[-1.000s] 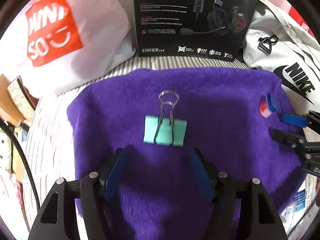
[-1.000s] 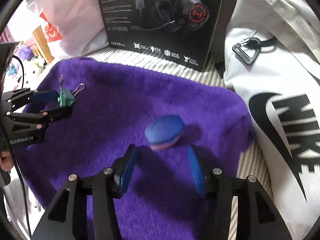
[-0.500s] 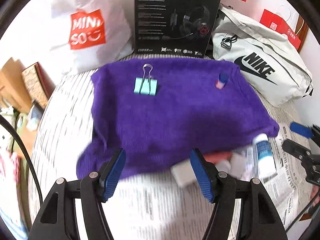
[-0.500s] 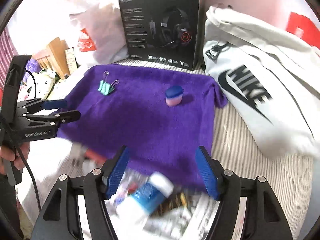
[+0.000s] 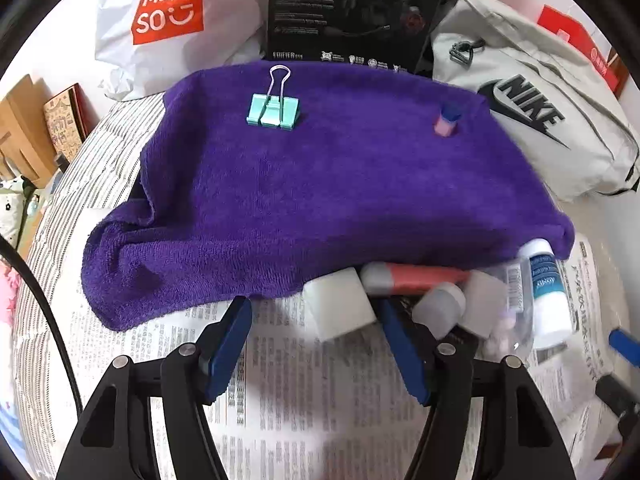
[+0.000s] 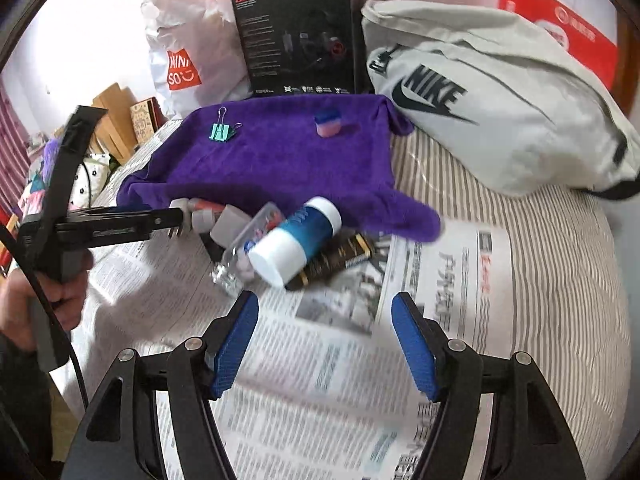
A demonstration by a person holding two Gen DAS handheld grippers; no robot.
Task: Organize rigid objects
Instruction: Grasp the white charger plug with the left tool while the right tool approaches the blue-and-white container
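Observation:
A mint binder clip [image 5: 273, 110] and a small pink piece with a blue cap [image 5: 446, 120] lie apart on the purple towel [image 5: 320, 184]. At the towel's near edge sits a heap on newspaper: a white block [image 5: 340, 306], a red tube [image 5: 416, 276], a clear case [image 6: 248, 240] and a blue-labelled white bottle [image 6: 296, 236]. My left gripper [image 5: 314, 308] is open, with the white block just ahead between its tips, untouched. My right gripper [image 6: 325, 300] hangs open and empty over the newspaper [image 6: 320, 360], short of the bottle.
A black headset box [image 5: 352, 12], a white Miniso bag [image 5: 168, 12] and a grey Nike bag [image 6: 500, 100] stand behind the towel on the striped bedding [image 6: 520, 240]. A dark gold-printed tube [image 6: 340, 256] lies by the bottle. A hand [image 6: 52, 300] holds the left gripper.
Both grippers have drawn back from the towel to the newspaper side. The clip and the pink piece stay on the towel. The right jaws stand wider than a second ago.

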